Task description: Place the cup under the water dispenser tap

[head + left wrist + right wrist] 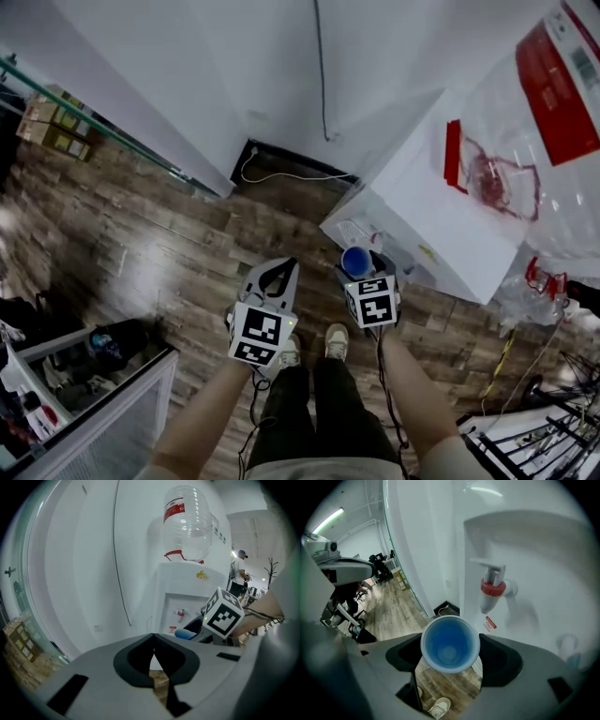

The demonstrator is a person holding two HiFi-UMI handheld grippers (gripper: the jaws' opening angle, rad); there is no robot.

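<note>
clamping the blue cup in wide jaws, the right gripper is hanging clear of the red tap, the left gripper closed, empty.

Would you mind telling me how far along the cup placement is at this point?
Done: the blue cup is gripped in the right gripper. In hand: it hangs in front of the dispenser, short of the red tap. Left: setting it under the tap and releasing.
</note>
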